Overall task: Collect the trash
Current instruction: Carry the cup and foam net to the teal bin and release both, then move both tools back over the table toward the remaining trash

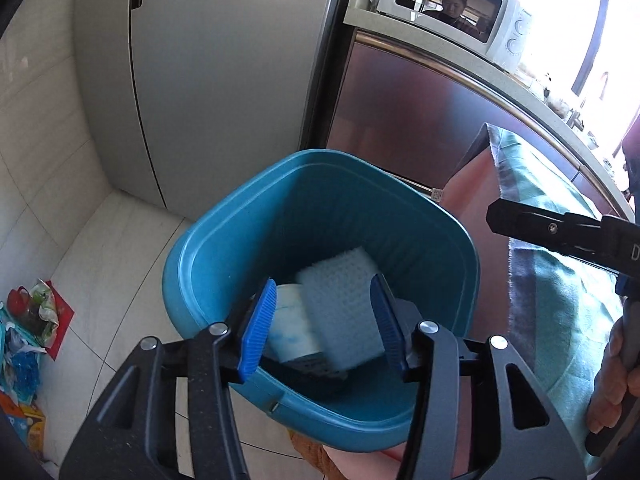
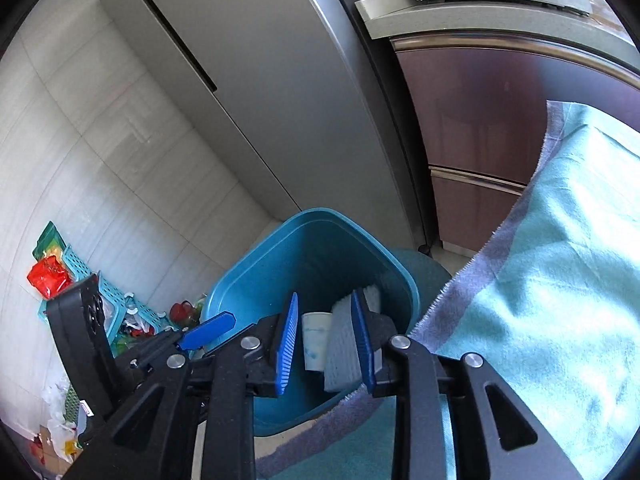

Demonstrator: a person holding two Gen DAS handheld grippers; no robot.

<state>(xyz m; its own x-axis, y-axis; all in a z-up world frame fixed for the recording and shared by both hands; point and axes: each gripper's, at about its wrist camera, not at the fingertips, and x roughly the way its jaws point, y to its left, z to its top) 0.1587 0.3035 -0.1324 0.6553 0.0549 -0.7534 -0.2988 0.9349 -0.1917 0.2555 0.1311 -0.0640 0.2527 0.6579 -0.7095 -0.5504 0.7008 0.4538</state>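
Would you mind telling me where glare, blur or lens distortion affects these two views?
Left wrist view: the window at top right is blown out white, the microwave door mirrors a person, and the sponge in the blue bin looks slightly smeared. Right wrist view: fisheye bends the fridge edges, dark corners vignette the frame, and sunlight dapples the teal cloth.

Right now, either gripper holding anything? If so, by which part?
Nothing held. Left gripper and right gripper are both open above the blue bin; the paper cup and sponge lie inside it, not between the pads.
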